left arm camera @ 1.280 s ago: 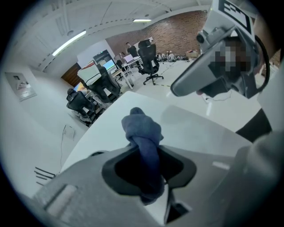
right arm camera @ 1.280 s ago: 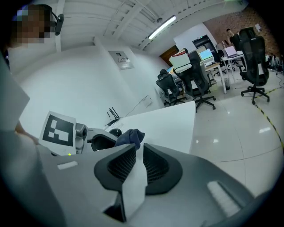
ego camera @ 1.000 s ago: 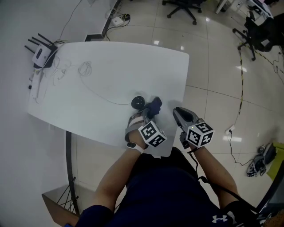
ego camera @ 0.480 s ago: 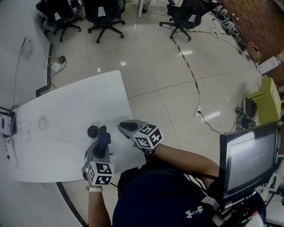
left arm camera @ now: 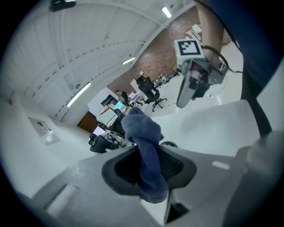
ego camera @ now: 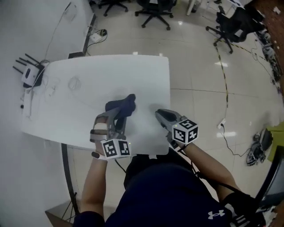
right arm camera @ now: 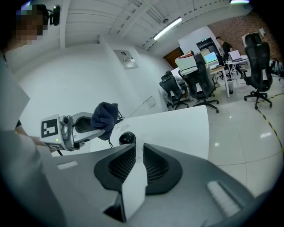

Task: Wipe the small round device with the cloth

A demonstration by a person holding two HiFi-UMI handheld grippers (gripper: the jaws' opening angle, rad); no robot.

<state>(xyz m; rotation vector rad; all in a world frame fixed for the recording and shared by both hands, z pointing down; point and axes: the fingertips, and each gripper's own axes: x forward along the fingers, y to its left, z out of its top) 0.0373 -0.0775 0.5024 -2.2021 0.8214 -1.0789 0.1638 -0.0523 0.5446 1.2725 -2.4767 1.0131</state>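
Note:
My left gripper (ego camera: 120, 114) is shut on a dark blue cloth (ego camera: 123, 104) and holds it in the air above the white table (ego camera: 151, 75). The cloth (left arm camera: 143, 133) stands bunched up out of the jaws. In the head view it hides the small round device. The black, shiny device (right arm camera: 127, 138) sits on the table just below and beside the held cloth (right arm camera: 105, 116); only a sliver of it (left arm camera: 169, 144) shows past the left jaws. My right gripper (ego camera: 162, 116) hovers to the right, apart from the device, its jaws (right arm camera: 138, 155) a narrow slit apart with nothing between them.
A white router with antennas (ego camera: 29, 73) and thin loose cables (ego camera: 73, 83) lie at the table's far left. The table's right edge (ego camera: 169, 88) drops to a tiled floor with office chairs (ego camera: 155, 9) and a trailing cable (ego camera: 224, 119).
My left gripper has risen off the table with the cloth, away from the device it was beside. The right gripper has shifted only a little. The head view has swung round.

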